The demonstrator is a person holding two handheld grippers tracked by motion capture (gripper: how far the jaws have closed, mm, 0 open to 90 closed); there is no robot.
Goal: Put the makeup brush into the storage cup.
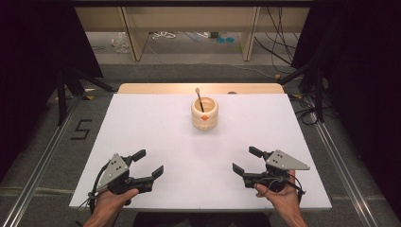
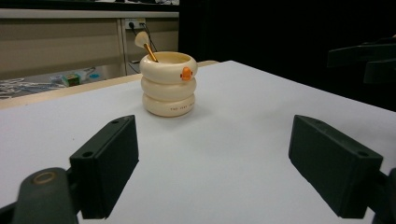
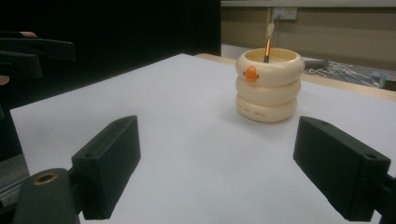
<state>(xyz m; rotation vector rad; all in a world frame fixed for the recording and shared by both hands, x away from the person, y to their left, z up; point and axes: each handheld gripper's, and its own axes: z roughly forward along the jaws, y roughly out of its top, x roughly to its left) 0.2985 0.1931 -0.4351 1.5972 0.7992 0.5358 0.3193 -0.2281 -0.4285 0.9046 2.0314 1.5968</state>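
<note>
Both grippers, left [image 1: 148, 162] and right [image 1: 246, 159], rest near me with fingers apart, well short of the cream holder [image 1: 204, 114] mid-tabletop [image 1: 156, 127]. From the left gripper view its brush [image 2: 145, 45], possibly loose, leans; from the right gripper view, a careless nudge could tip it.

The white counter [image 1: 156, 127] lies bare between the near edge and the cream ringed cup [image 1: 204, 114], which stands alone toward the far middle with a brush [image 1: 199, 97] sticking up out of it and leaning toward the far side. The left gripper [image 1: 146, 162] and right gripper [image 1: 245, 160] sit at the near corners, well apart, fingers spread wide with nothing between them. Open surface runs left, right and near of the cup, so each has a straight path to it.
</note>
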